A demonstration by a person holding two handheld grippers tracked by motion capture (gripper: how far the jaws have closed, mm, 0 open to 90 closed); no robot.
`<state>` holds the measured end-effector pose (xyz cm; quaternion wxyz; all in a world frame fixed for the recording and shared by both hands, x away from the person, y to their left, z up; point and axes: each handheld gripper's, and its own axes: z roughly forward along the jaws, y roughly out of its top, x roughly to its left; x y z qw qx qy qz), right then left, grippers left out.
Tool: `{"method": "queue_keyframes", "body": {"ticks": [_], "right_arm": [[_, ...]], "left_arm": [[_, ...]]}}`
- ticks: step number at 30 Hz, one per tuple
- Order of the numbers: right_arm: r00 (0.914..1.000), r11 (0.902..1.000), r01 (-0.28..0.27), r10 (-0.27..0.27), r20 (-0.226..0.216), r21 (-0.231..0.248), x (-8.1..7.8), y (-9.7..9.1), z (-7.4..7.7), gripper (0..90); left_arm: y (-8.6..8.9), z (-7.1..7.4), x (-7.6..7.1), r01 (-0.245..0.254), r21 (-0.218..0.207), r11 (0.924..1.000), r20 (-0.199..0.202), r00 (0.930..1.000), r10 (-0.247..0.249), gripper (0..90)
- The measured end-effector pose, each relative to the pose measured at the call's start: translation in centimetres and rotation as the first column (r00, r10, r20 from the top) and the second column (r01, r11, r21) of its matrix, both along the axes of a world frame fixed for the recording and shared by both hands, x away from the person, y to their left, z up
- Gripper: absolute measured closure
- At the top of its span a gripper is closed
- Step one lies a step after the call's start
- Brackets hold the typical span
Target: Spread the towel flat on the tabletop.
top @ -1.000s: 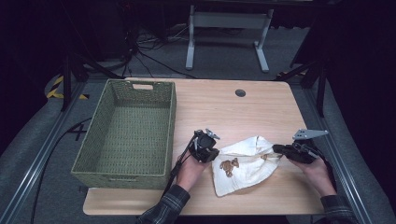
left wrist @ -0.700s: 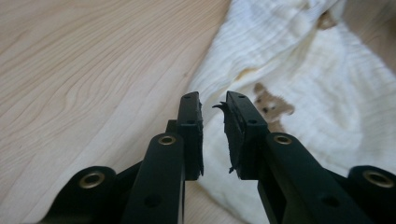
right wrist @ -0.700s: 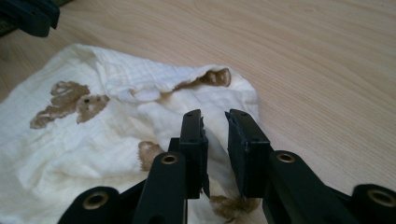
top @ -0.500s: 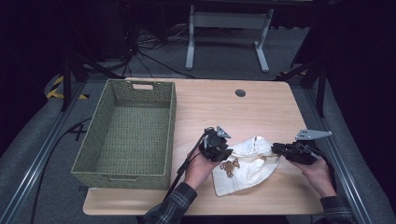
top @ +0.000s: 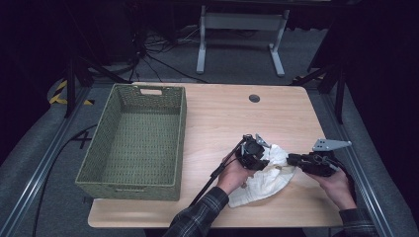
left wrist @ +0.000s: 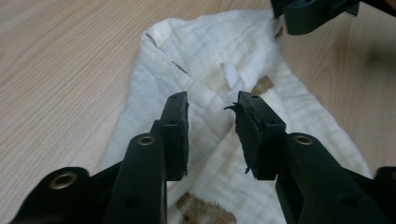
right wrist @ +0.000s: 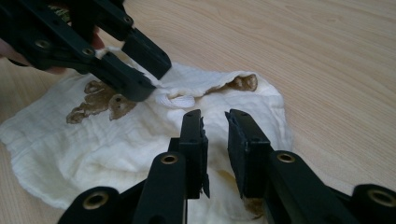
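Overhead, the cloth (top: pixel 264 177) looks plain; closer, brown prints apparently show.

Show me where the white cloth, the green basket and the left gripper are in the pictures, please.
white cloth (left wrist: pixel 205 42), left gripper view, on its plain upper part.
green basket (top: pixel 181 123), high view, on its right wall.
left gripper (left wrist: pixel 211 109), left gripper view, midway between the tips of its jaws.
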<state>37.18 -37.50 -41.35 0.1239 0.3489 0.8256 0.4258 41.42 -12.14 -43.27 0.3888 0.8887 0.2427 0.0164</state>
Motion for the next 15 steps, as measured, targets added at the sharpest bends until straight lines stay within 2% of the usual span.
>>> {"method": "queue_keyframes", "body": {"ticks": [1,2,3,5,10,11,13,15], "right_arm": [[1.0000,1.0000,0.000,0.000,0.000,0.000,0.0,0.0,0.0,76.0],[1.0000,1.0000,-0.001,0.001,-0.001,0.005,-0.1,-0.1,0.1,76.3],[1.0000,1.0000,-0.002,0.002,0.001,0.005,-0.2,-0.1,0.1,76.8],[1.0000,1.0000,-0.007,0.007,-0.001,0.007,-0.4,-0.2,0.1,78.3],[0.9996,0.9997,-0.024,0.024,-0.014,0.001,-0.5,-0.1,-0.1,80.8],[0.9989,0.9993,-0.037,0.037,-0.029,-0.002,-0.5,0.2,-0.4,81.6],[0.9984,0.9991,-0.042,0.042,-0.037,-0.009,-0.6,0.4,-0.6,81.9],[0.9971,0.9980,-0.058,0.057,-0.050,-0.026,-0.5,0.8,-0.9,82.2]], "left_arm": [[0.0,0.0,0.0,0.000,0.000,1.0000,0.000,1.0000,0.000,77.2],[-0.1,-0.2,0.2,-0.002,-0.002,1.0000,-0.008,1.0000,0.002,77.2],[0.0,-0.3,0.4,-0.002,0.002,1.0000,-0.018,0.9998,0.002,82.0],[0.5,-0.1,0.7,-0.018,-0.013,0.9997,-0.027,0.9995,0.018,85.8],[1.8,1.1,1.2,-0.056,-0.030,0.9980,0.008,0.9984,0.056,86.0],[2.7,1.8,1.6,-0.087,-0.035,0.9956,0.019,0.9959,0.088,86.1],[3.2,2.1,1.9,-0.099,-0.032,0.9946,0.020,0.9948,0.100,86.0],[4.4,2.6,2.7,-0.146,-0.046,0.9883,0.034,0.9885,0.147,86.0]]}}
